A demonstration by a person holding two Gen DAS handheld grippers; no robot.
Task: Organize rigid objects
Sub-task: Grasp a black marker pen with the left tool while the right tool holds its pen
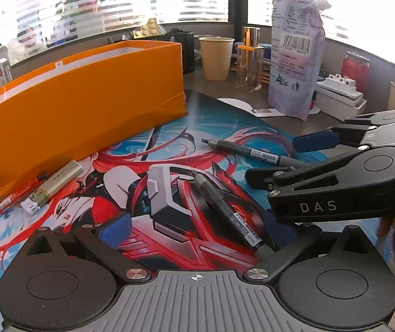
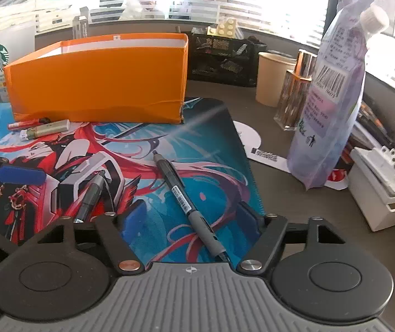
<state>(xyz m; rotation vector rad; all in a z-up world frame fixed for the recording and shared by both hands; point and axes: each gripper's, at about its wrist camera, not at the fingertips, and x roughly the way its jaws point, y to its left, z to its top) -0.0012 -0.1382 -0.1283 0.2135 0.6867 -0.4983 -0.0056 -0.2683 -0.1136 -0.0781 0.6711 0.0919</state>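
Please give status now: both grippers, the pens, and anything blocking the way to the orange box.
Left gripper open, right gripper open, a pen between each, neither gripped. Orange box behind. Nothing blocking.

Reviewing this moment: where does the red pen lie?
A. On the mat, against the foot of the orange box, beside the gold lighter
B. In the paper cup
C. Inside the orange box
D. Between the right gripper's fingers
A: the red pen lies on the printed mat at the foot of the orange box, beside the gold lighter.
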